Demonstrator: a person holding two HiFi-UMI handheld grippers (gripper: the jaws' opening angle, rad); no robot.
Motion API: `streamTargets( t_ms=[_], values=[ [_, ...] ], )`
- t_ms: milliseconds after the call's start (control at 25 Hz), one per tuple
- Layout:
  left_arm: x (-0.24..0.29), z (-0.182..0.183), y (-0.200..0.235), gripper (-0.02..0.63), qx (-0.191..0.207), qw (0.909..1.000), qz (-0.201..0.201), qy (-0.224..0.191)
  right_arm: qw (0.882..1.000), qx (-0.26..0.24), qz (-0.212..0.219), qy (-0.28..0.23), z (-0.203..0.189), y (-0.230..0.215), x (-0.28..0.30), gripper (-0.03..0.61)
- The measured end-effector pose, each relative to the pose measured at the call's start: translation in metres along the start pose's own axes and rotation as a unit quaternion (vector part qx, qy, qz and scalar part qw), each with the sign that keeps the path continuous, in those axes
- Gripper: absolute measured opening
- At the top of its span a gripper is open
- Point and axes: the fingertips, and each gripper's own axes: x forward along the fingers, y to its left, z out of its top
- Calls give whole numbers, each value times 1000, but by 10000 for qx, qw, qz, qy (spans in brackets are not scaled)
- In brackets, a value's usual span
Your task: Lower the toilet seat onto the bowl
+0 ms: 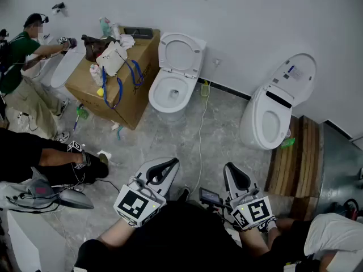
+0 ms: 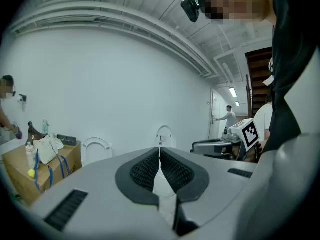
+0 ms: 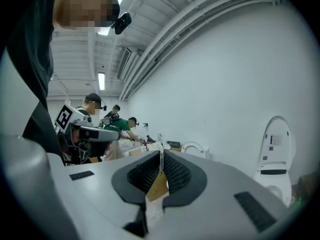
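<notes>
We hold the left hand-held gripper (image 1: 169,164) and right hand-held gripper (image 1: 231,170) closed and empty, well apart from the white ceramic toilet (image 1: 169,98). Its white oval seat (image 1: 180,54) stands raised.

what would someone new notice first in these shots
Two white toilets stand against the wall: the middle toilet with its seat raised, a second toilet at right with its lid up. In the foreground the left claw and right claw are both shut and empty. A cluttered cardboard box sits left of the middle toilet.
</notes>
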Motion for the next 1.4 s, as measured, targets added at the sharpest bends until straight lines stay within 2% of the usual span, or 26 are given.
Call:
streamTargets(
  t_ms=[120,280,400,600,840,960,1160,1400],
  values=[
    [5,7,8,21,-20,9997,-29,-261,10000,14,-46,19,-2,-1,7,46],
    [5,1,22,21,-55,9999,-82,-24,9999,65,-124,70,-3,-1,22,46],
    [8,2,38,21,-90,9999,-134,-5,9997,167,-178,41,0,-1,37,46],
    [11,0,72,21,-186,9994,-222,175,9994,157,-286,60,7,4,70,48],
    [17,12,126,21,-308,9988,-278,-245,9983,308,-488,117,13,5,119,48],
    [16,12,155,21,-349,9989,-312,-100,9973,410,-598,126,18,5,145,47],
    [14,16,200,21,-391,9984,-361,-200,9970,295,-694,194,28,18,183,48],
    [9,6,229,21,-588,9976,-330,-141,9967,327,-684,278,27,27,208,48]
  ],
)
